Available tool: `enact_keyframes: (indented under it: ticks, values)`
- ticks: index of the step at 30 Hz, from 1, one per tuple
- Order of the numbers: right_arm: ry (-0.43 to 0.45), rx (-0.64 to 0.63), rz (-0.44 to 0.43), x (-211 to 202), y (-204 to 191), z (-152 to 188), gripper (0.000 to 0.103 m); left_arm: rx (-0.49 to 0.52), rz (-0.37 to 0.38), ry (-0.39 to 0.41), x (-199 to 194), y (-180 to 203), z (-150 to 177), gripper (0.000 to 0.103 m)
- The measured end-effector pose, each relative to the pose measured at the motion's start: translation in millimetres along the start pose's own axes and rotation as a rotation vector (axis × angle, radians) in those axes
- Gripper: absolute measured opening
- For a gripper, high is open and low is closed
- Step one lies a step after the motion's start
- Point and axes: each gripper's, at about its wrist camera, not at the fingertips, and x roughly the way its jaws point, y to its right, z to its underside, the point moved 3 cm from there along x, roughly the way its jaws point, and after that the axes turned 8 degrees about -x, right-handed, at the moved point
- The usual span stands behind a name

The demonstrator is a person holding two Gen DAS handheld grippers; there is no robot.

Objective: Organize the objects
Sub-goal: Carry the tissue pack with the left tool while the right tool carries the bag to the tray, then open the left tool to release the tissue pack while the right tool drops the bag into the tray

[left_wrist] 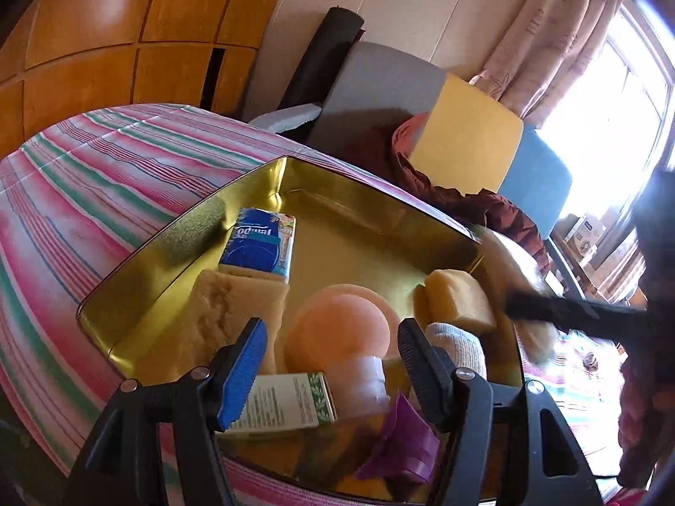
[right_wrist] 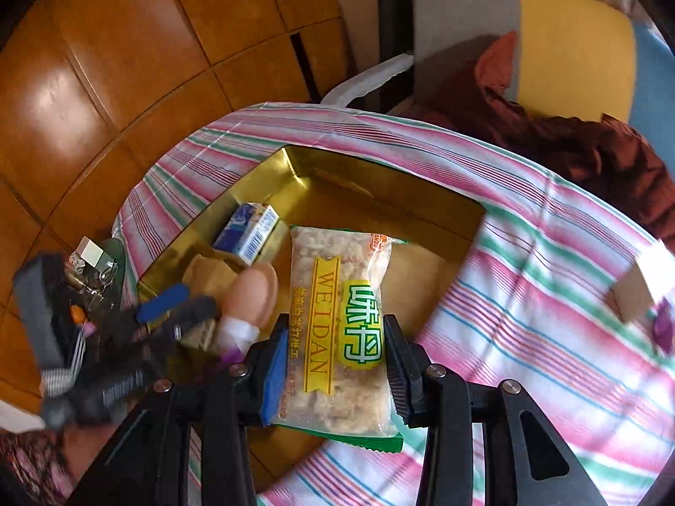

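A gold tin tray (left_wrist: 139, 295) stands on the striped cloth. In it lie a blue tissue pack (left_wrist: 257, 246), two yellow sponges (left_wrist: 236, 312) (left_wrist: 460, 301), a pink round piece (left_wrist: 337, 329), a white-and-green box (left_wrist: 287, 400), a white roll (left_wrist: 457, 348) and a purple scrap (left_wrist: 400, 442). My left gripper (left_wrist: 333, 373) hangs open just over the tray's near side, nothing pressed between its pads. My right gripper (right_wrist: 333, 337) is shut on a "WEIDAN" snack packet (right_wrist: 337, 295), held above the tray (right_wrist: 379, 194). The left gripper (right_wrist: 181, 305) shows there as a blur.
The striped cloth (right_wrist: 548, 316) covers the table. Behind it stands a grey, yellow and blue chair (left_wrist: 464, 143) with a dark red garment (left_wrist: 485, 211). A small cluttered stand (right_wrist: 93, 265) sits left of the table, and a cardboard box (right_wrist: 637, 291) lies on the cloth to the right.
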Motion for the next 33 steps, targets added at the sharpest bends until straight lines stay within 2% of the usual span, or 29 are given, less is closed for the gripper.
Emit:
enact_keyframes:
  ticks: [4, 9, 14, 18, 20, 21, 22, 29, 33]
  values:
    - [-0.068, 0.054, -0.048, 45, -6, -35, 0.042, -0.052, -0.009, 0.015, -12, -5, 3, 0.065]
    - [-0.150, -0.009, 0.013, 98, -17, -69, 0.042, -0.086, -0.021, 0.025, -20, -18, -4, 0.065]
    - [-0.214, -0.161, 0.103, 134, -28, -93, 0.042, -0.143, -0.016, 0.032, -23, -34, -12, 0.065]
    - [-0.184, -0.306, 0.190, 152, -41, -109, 0.044, -0.164, -0.023, 0.032, -22, -44, -13, 0.065]
    - [-0.147, -0.354, 0.241, 154, -45, -114, 0.053, -0.170, -0.019, 0.030, -22, -47, -13, 0.065]
    - [-0.132, -0.357, 0.265, 153, -46, -115, 0.063, -0.168, -0.023, 0.031, -22, -47, -13, 0.065]
    - [-0.116, -0.351, 0.270, 151, -45, -115, 0.067, -0.169, -0.025, 0.032, -22, -48, -13, 0.065]
    - [-0.068, -0.209, 0.191, 117, -28, -100, 0.068, -0.155, -0.009, 0.024, -24, -39, -8, 0.065]
    - [-0.038, -0.136, 0.184, 90, -22, -90, 0.068, -0.117, 0.009, 0.022, -26, -26, -5, 0.065]
